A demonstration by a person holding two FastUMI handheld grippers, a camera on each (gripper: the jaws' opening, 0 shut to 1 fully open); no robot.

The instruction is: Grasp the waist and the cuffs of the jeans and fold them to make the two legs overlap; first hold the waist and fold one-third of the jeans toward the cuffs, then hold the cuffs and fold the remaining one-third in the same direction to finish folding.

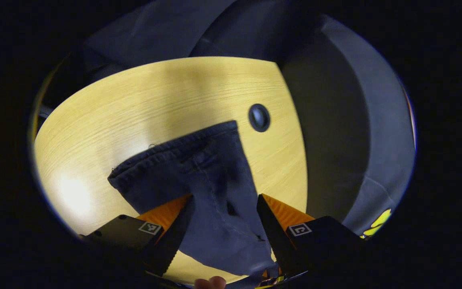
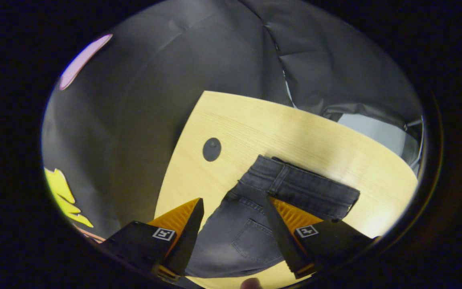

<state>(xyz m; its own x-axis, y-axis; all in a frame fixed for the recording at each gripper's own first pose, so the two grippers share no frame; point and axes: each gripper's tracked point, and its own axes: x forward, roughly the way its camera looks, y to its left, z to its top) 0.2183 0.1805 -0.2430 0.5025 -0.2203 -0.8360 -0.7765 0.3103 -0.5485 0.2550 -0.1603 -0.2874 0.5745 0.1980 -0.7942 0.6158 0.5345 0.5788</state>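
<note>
Dark grey jeans lie flat on a light wooden table (image 1: 134, 104). In the left gripper view the cuff end (image 1: 182, 160) points away from me, its hem running across the table. My left gripper (image 1: 225, 197) is open, one finger on each side of the leg cloth. In the right gripper view the waistband (image 2: 307, 186) with a belt loop and a back pocket (image 2: 255, 241) lies ahead. My right gripper (image 2: 232, 198) is open too, straddling the near corner of the waist; I cannot tell whether it touches the cloth.
A round dark cable grommet (image 1: 259, 117) (image 2: 211, 149) sits in the tabletop (image 2: 295, 128) near its edge. Black cloth walls close in behind the table. A person's fingertip (image 1: 211, 282) shows at the bottom edge.
</note>
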